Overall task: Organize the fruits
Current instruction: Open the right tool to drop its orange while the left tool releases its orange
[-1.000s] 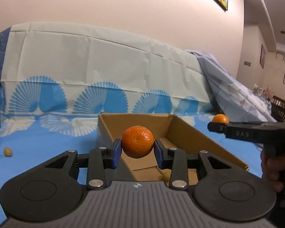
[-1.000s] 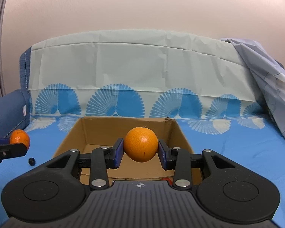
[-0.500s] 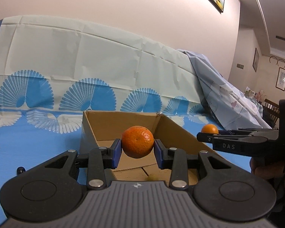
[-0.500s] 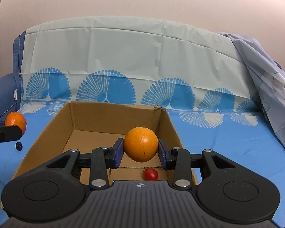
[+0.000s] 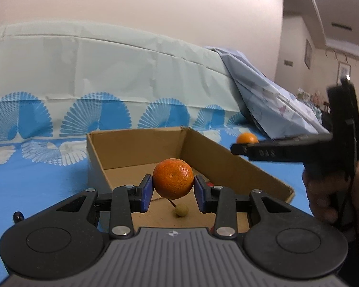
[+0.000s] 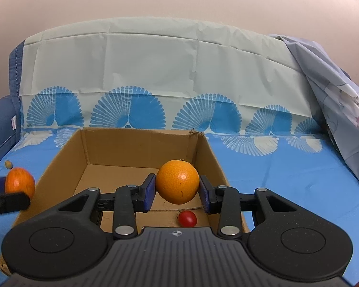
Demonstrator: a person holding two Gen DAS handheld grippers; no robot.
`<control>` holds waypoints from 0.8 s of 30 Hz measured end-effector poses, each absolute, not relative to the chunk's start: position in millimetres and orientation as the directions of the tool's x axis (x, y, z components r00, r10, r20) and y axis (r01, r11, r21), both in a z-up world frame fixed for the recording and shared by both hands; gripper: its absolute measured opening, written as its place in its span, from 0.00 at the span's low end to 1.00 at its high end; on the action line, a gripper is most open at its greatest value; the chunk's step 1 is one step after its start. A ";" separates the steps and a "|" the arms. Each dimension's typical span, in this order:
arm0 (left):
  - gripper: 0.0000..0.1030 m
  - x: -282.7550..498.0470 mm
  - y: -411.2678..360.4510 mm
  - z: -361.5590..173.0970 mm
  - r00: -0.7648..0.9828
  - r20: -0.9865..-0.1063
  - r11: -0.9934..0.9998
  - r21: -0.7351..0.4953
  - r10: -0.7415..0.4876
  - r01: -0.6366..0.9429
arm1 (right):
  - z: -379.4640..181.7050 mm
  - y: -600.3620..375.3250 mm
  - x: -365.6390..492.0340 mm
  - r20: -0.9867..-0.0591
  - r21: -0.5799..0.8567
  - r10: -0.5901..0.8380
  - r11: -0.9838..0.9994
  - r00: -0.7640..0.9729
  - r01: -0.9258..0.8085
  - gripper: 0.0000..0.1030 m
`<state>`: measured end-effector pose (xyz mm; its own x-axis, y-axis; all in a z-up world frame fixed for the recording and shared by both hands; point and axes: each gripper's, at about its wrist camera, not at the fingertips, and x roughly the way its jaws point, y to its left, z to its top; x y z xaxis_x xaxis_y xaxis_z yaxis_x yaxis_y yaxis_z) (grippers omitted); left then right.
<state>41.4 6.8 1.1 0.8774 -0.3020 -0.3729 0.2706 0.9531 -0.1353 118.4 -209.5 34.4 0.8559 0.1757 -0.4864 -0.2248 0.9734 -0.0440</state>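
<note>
1. Blue fan-print sheet [image 6: 287,167] carries open cardboard box [image 6: 141,146].
2. Left gripper [image 5: 173,192] jaws clamp mandarin [image 5: 173,178] over box.
3. Right gripper [image 6: 177,192] jaws clamp orange [image 6: 177,181] over box.
4. Cherry tomato [image 6: 187,218], small tan fruit [image 5: 181,209] on box floor.

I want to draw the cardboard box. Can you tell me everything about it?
The cardboard box is plain brown, open on top, with low walls and a slightly torn back corner. It sits flat on the blue patterned cloth. On its floor lie a small red tomato and a small yellowish round fruit. Nothing grips it.
</note>
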 end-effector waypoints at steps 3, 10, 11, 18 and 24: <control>0.40 38.9 -1.3 -1.6 0.872 -0.374 0.949 -0.109 -0.315 0.295 | 34.3 -210.0 119.6 -0.488 -0.040 0.174 0.974 0.855 -0.221 0.38; 0.40 38.7 -7.8 -4.0 0.867 -0.376 0.944 -0.089 -0.328 0.318 | 34.4 -208.5 120.0 -0.491 -0.043 0.169 0.975 0.855 -0.218 0.38; 0.40 38.9 -7.6 -4.0 0.867 -0.375 0.944 -0.091 -0.328 0.318 | 34.5 -208.4 120.0 -0.491 -0.043 0.169 0.975 0.854 -0.218 0.38; 0.41 41.7 -3.8 -3.5 0.868 -0.382 0.948 -0.105 -0.318 0.301 | 33.2 -208.1 120.4 -0.494 -0.050 0.155 0.977 0.855 -0.207 0.39; 0.50 41.7 -2.5 -2.1 0.873 -0.380 0.952 -0.110 -0.306 0.286 | 32.9 -205.9 120.6 -0.496 -0.052 0.152 0.977 0.855 -0.205 0.42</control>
<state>41.7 -2.5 -2.1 0.8727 -0.3064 -0.3803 0.2863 0.9518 -0.1098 120.6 -205.9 32.9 0.8551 0.1525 -0.4956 -0.2046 0.9774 -0.0524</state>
